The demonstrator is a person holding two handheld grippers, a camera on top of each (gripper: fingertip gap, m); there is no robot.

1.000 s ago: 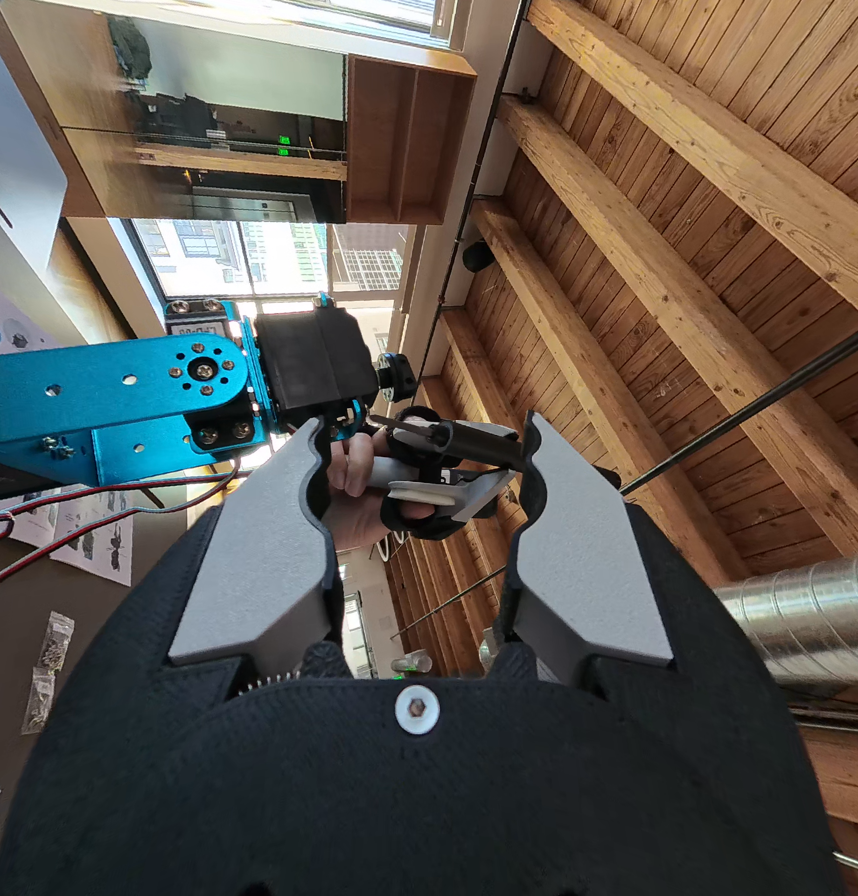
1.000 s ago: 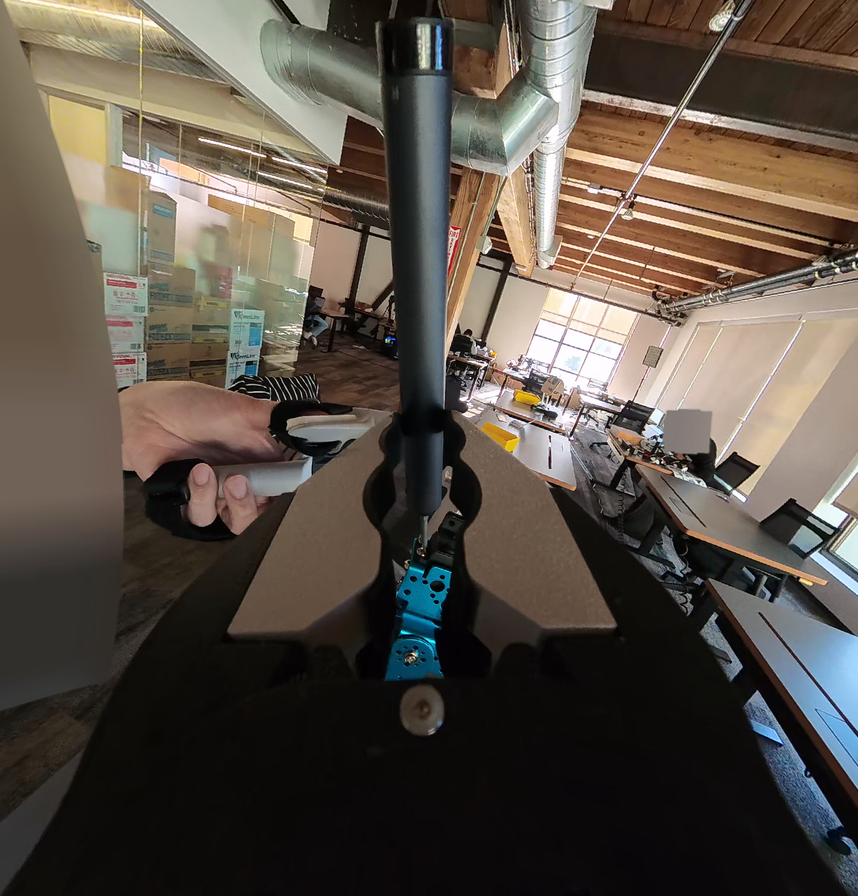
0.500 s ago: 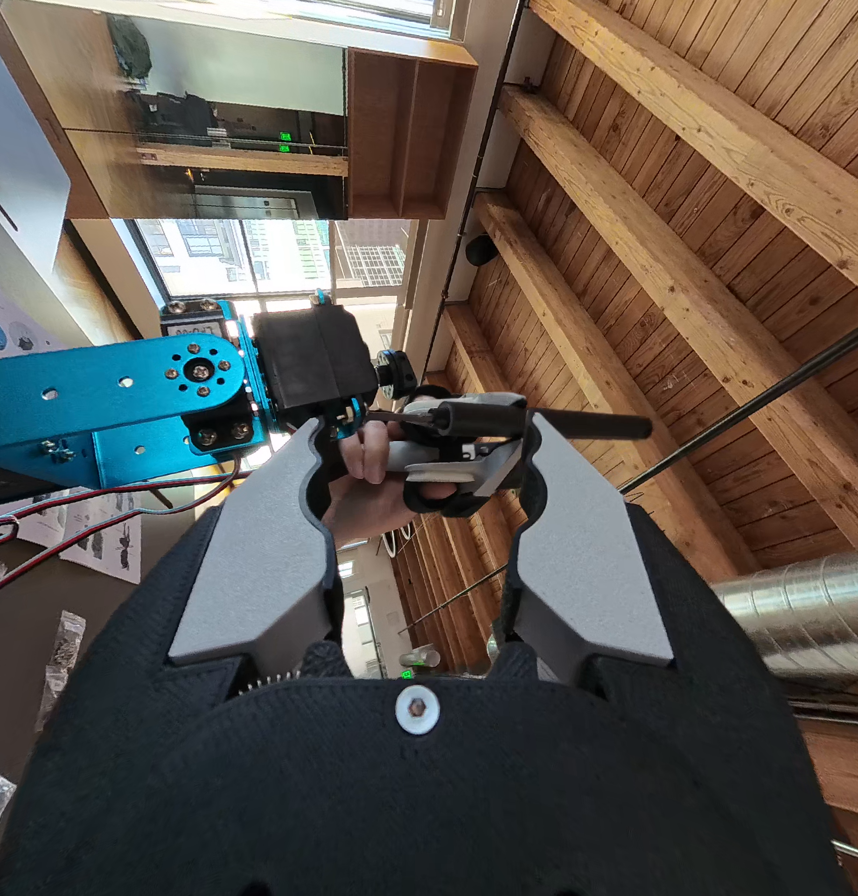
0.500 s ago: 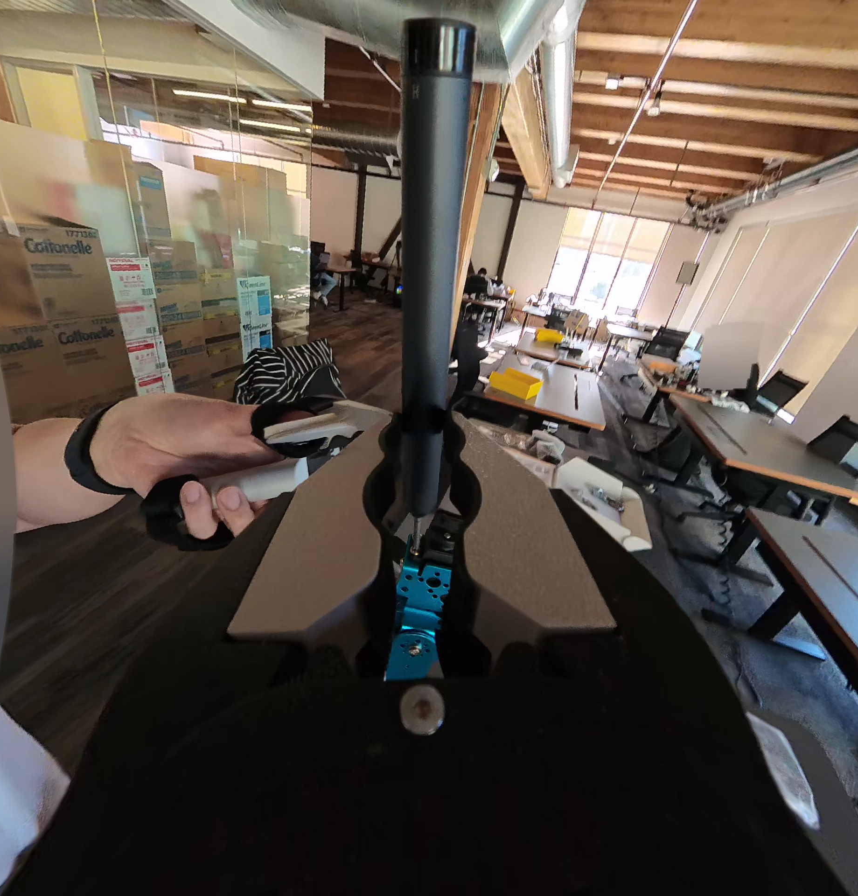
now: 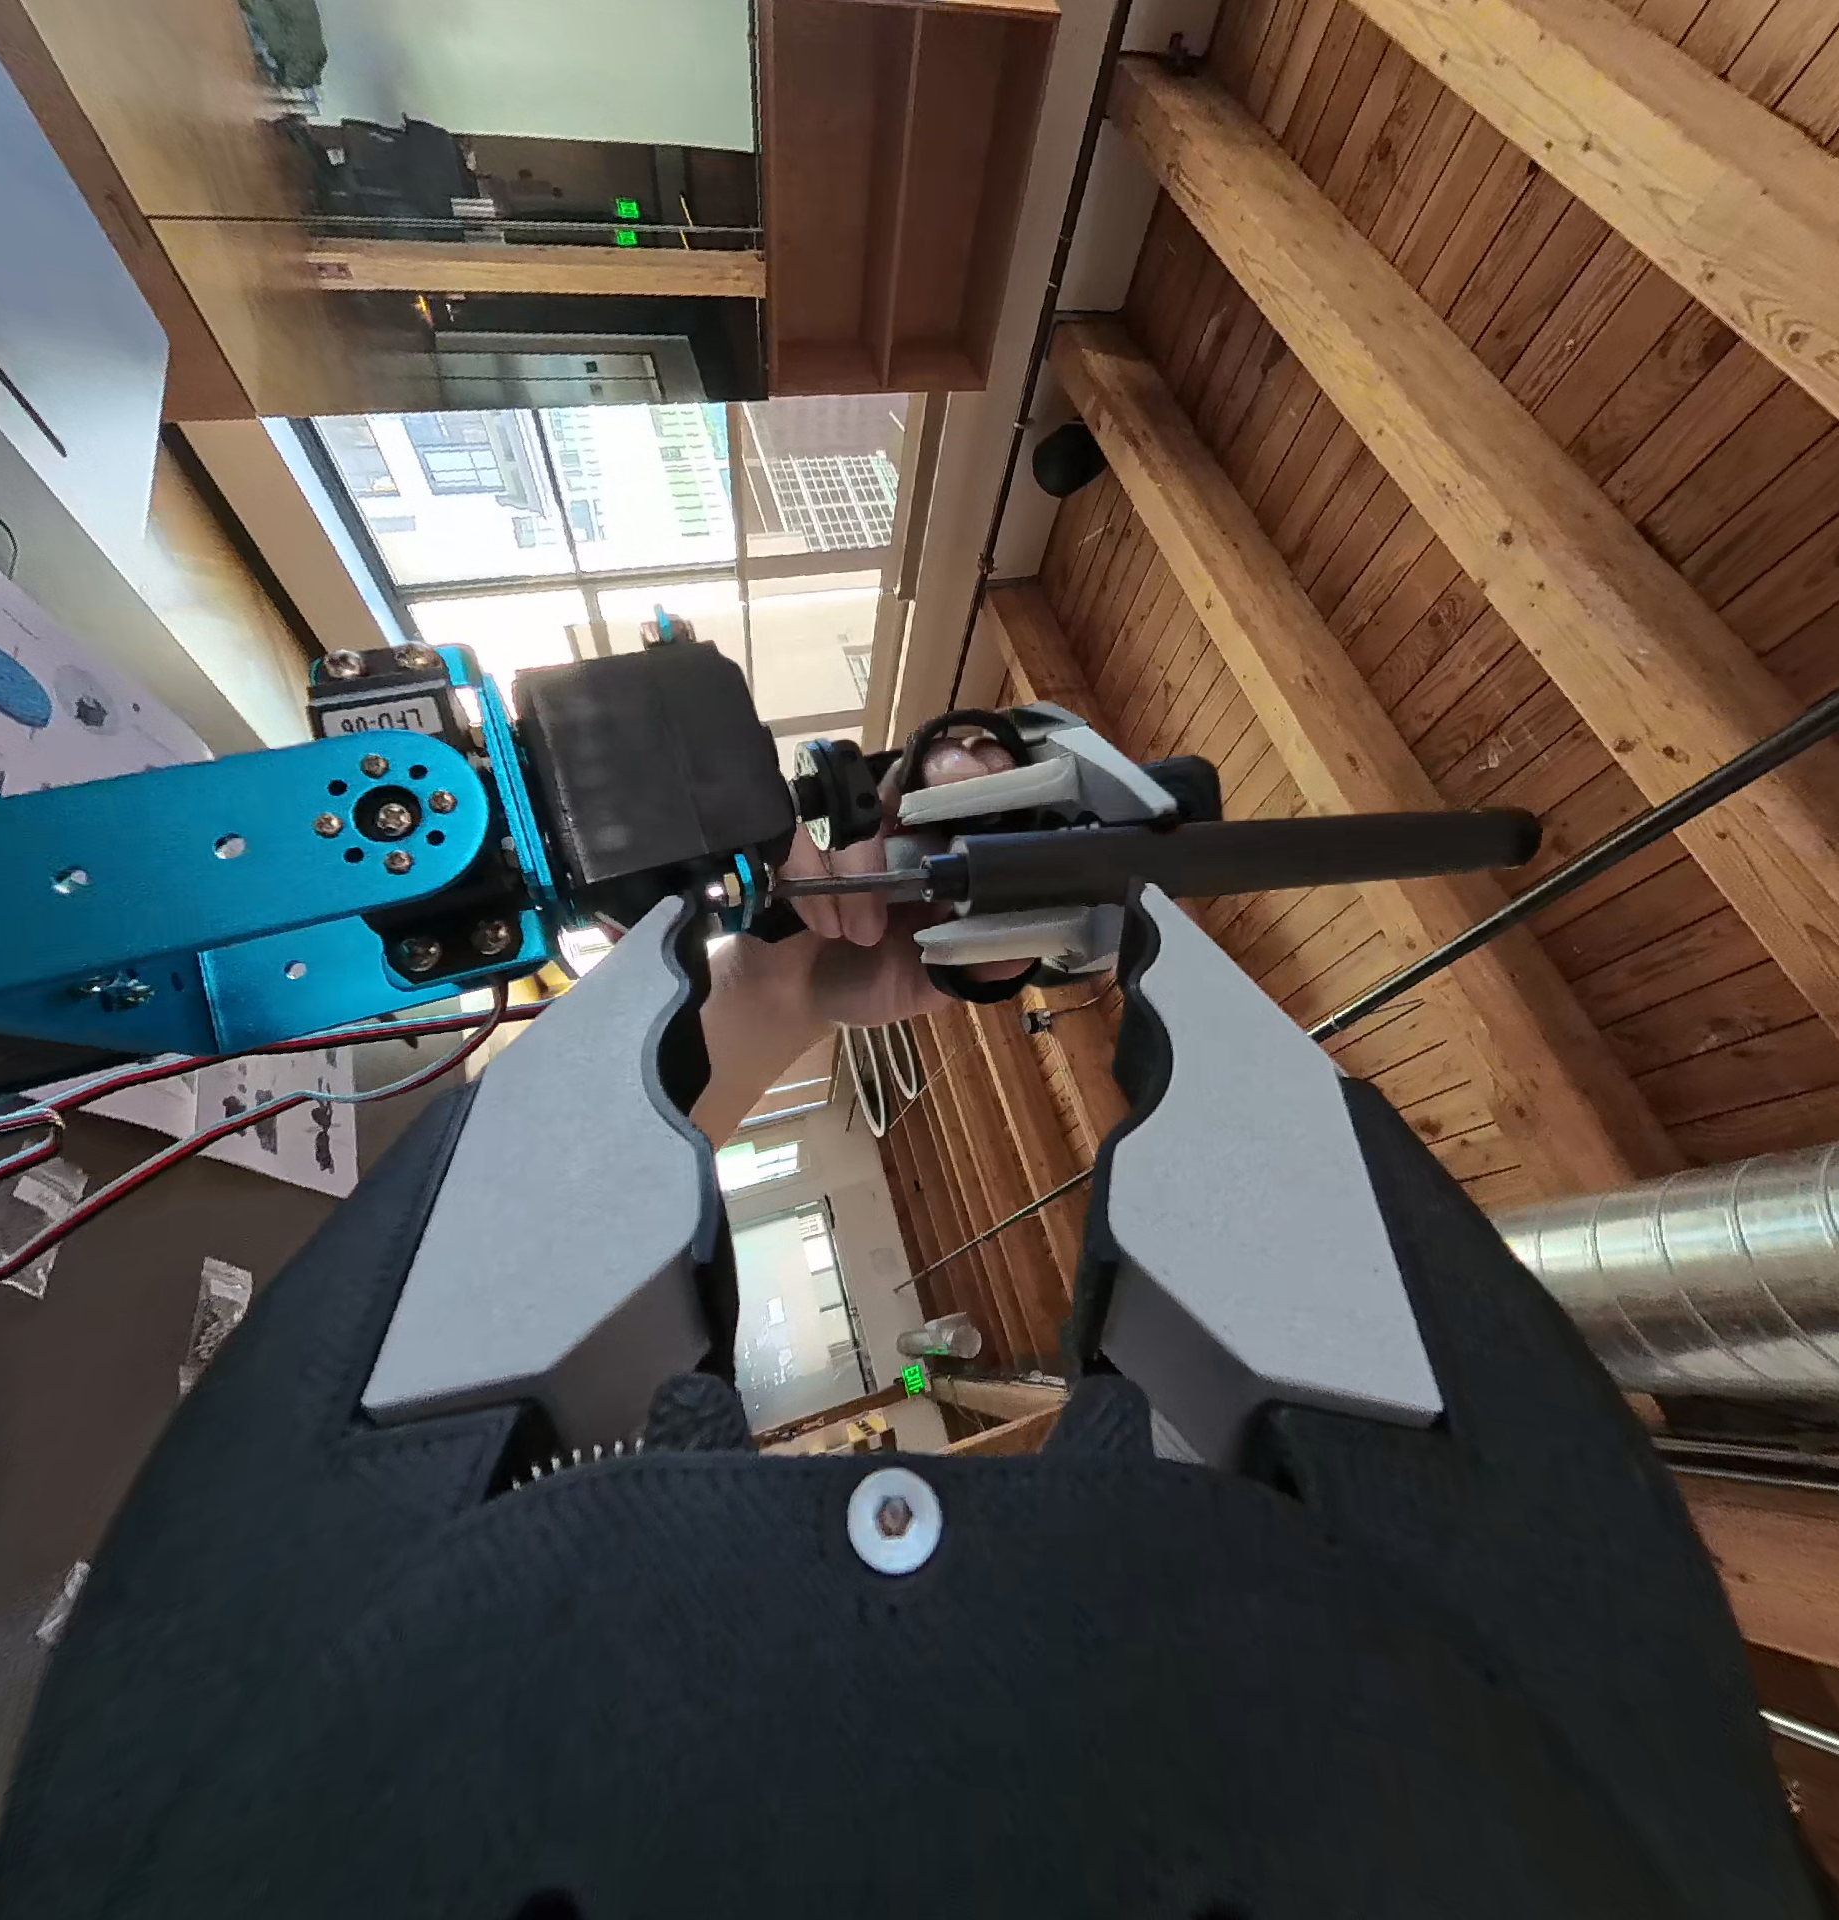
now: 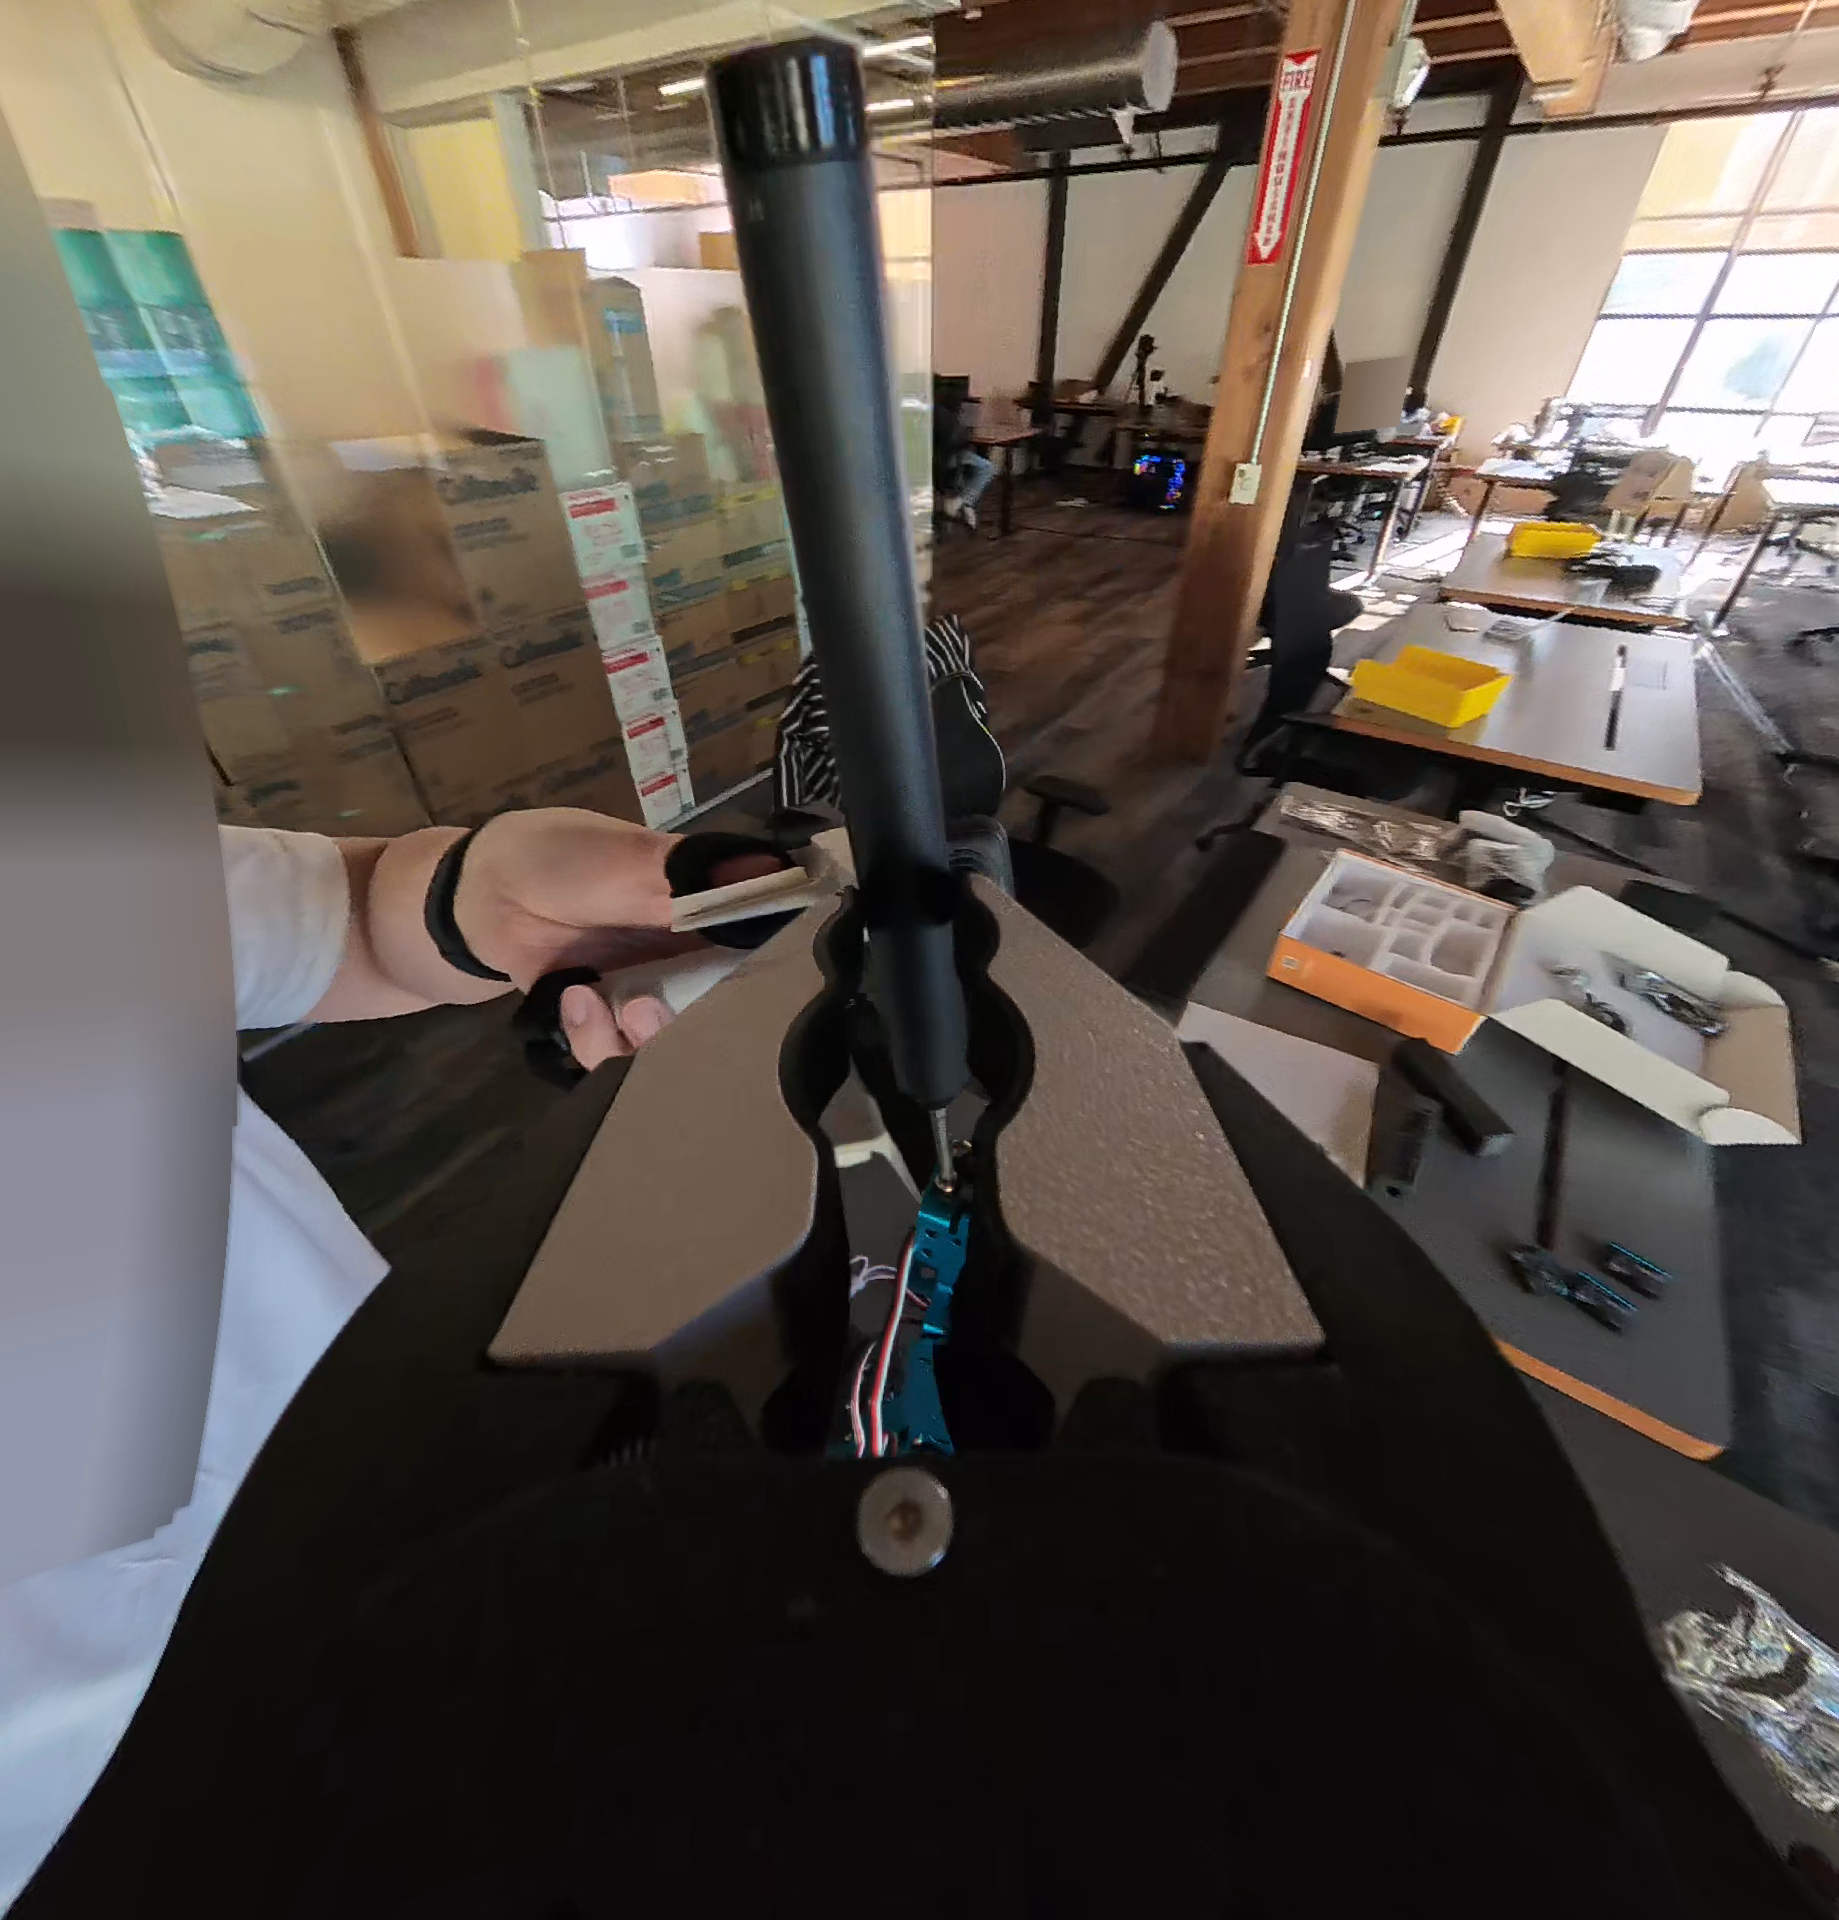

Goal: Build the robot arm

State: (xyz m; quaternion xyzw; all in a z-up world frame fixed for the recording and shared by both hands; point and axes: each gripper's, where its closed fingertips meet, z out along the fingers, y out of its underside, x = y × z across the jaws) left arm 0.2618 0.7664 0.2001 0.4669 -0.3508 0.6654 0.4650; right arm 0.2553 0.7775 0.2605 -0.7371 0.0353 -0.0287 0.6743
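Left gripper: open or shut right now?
Open. In the left wrist view the left gripper shows a wide gap between its grey fingers, with nothing clamped; the blue servo bracket sits beyond its fingertips.

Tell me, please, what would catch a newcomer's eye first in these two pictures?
Probably the long dark screwdriver, clamped upright in the right tool, its bit meeting a screw on the blue metal servo assembly. In the left wrist view that assembly juts in from the left, just beyond the open, empty left tool. An open orange parts box sits on the table to the right.
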